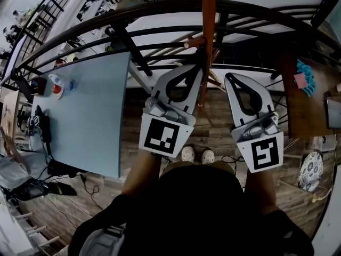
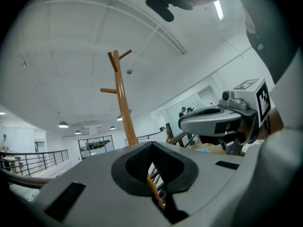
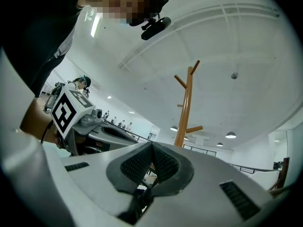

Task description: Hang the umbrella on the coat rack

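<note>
The orange wooden coat rack stands straight ahead by the railing, its pole and pegs also in the left gripper view and the right gripper view. My left gripper points at the pole, tips just left of it, jaws shut with nothing seen between the pads. My right gripper is level beside it, right of the pole, also shut. A thin dark strip runs along the pole beside the left gripper; I cannot tell whether it is the umbrella.
A black metal railing curves across behind the rack. A pale blue table with small items fills the left. A brown table with a teal cloth is on the right. My shoes and cables lie on the wooden floor.
</note>
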Demonstrator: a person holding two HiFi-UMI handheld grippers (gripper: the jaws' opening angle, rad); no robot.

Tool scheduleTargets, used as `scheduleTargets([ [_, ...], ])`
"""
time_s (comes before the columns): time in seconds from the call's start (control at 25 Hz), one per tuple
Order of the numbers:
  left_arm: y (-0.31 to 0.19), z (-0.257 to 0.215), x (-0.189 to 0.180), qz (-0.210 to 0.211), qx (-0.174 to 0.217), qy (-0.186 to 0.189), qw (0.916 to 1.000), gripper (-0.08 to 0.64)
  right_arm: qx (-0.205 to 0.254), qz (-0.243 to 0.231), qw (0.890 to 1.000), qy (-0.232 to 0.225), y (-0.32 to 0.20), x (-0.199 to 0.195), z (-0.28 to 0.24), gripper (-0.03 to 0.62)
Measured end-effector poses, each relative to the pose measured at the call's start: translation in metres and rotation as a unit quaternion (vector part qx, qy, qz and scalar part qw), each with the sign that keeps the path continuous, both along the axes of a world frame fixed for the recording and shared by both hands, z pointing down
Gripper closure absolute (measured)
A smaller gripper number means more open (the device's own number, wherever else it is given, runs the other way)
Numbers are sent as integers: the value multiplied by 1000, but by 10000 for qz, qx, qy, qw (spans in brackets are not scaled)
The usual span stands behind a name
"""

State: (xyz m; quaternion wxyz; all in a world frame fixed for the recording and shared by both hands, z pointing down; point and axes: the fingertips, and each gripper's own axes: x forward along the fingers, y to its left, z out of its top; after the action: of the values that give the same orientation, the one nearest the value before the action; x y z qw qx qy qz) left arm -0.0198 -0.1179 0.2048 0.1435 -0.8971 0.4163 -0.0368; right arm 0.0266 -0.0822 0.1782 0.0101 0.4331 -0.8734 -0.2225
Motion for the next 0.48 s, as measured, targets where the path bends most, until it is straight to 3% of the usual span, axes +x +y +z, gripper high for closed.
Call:
scheduleTargets([
  [0.48,-1,0,1,112,18,12,9999,548,-44,30,10000,46,-3,-3,3,563],
])
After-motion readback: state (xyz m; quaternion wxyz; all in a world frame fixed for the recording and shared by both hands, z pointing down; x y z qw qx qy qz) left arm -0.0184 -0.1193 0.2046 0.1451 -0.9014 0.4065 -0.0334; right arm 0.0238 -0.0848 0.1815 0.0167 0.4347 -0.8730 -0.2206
